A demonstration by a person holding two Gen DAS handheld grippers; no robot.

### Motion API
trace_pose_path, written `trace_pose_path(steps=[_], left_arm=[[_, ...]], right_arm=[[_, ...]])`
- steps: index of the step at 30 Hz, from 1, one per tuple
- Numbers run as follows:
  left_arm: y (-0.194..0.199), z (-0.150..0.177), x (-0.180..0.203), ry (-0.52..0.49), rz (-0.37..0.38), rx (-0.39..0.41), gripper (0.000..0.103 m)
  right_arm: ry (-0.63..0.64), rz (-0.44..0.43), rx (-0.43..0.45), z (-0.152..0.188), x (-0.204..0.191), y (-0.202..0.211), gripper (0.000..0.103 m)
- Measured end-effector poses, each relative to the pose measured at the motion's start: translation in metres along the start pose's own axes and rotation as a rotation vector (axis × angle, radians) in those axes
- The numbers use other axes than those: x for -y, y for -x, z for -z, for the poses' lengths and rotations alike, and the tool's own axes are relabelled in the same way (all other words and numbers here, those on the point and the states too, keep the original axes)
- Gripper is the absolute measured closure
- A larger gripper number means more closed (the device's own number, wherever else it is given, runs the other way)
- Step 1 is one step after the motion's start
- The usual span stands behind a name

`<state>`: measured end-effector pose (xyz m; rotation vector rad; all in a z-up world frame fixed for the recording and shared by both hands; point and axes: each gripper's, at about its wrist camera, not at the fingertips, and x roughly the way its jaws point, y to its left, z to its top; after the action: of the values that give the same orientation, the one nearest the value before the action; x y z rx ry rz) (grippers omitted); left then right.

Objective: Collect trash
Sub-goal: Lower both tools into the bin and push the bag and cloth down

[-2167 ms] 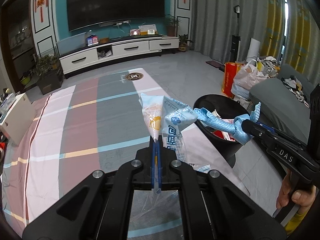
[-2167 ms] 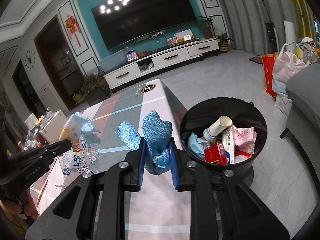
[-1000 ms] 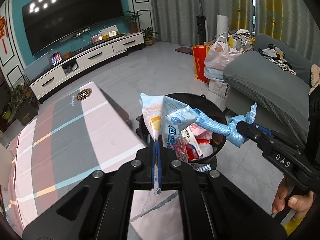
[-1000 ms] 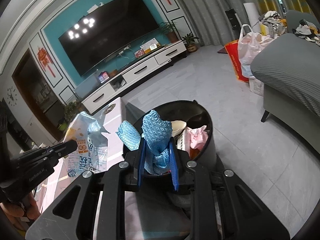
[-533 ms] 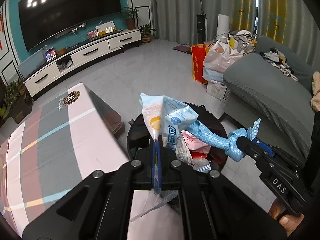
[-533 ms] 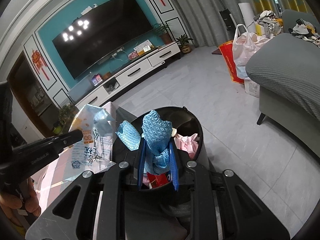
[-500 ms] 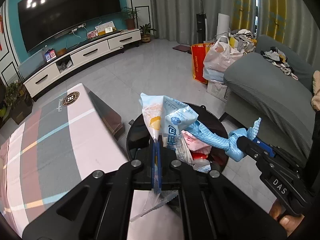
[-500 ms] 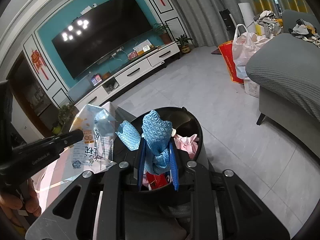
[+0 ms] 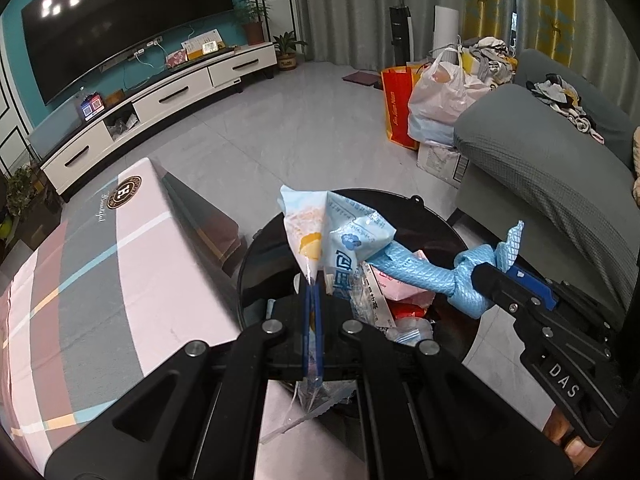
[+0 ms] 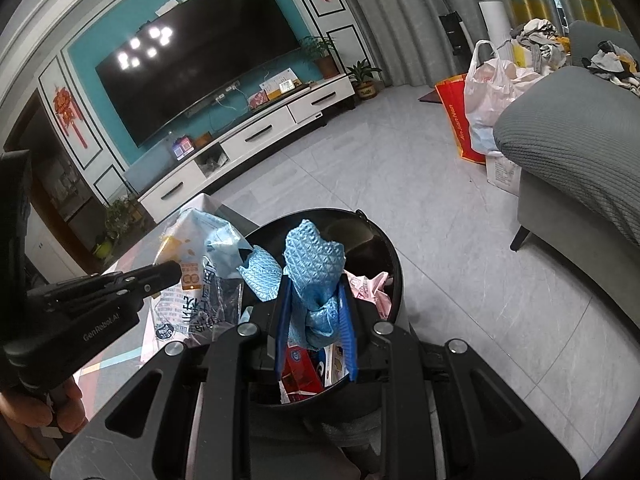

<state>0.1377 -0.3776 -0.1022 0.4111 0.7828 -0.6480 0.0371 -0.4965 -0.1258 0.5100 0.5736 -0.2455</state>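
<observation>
My left gripper (image 9: 311, 292) is shut on a light-blue plastic snack wrapper (image 9: 320, 236) and holds it above the black round trash bin (image 9: 436, 216). My right gripper (image 10: 314, 308) is shut on a crumpled blue cloth (image 10: 312, 264) and holds it over the same bin (image 10: 384, 248). The bin holds pink and red packets and other trash (image 9: 404, 292). In the right wrist view the left gripper (image 10: 168, 270) holds the wrapper (image 10: 200, 280) at the bin's left rim. In the left wrist view the right gripper (image 9: 486, 276) holds the cloth (image 9: 420, 270) over the bin's right side.
A table with a pink and grey striped cloth (image 9: 100, 280) lies left of the bin. A grey sofa (image 9: 540, 168) stands to the right, with shopping bags (image 9: 436, 100) behind it. A white TV cabinet (image 9: 160, 100) lines the far wall across bare tiled floor.
Both grippers have moved from over the table to over the bin, carrying the wrapper and the cloth. In the last half second they edged a little closer in and lower.
</observation>
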Motion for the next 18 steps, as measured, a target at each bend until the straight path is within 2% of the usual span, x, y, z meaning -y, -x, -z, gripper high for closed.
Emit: trace_pose_path(steps=[18], left_arm=[[-0.021,-0.001,0.001,-0.011,-0.008,-0.037,0.100]], right_arm=[[0.021,0.020,-0.028,-0.002,-0.004,-0.015,0.080]])
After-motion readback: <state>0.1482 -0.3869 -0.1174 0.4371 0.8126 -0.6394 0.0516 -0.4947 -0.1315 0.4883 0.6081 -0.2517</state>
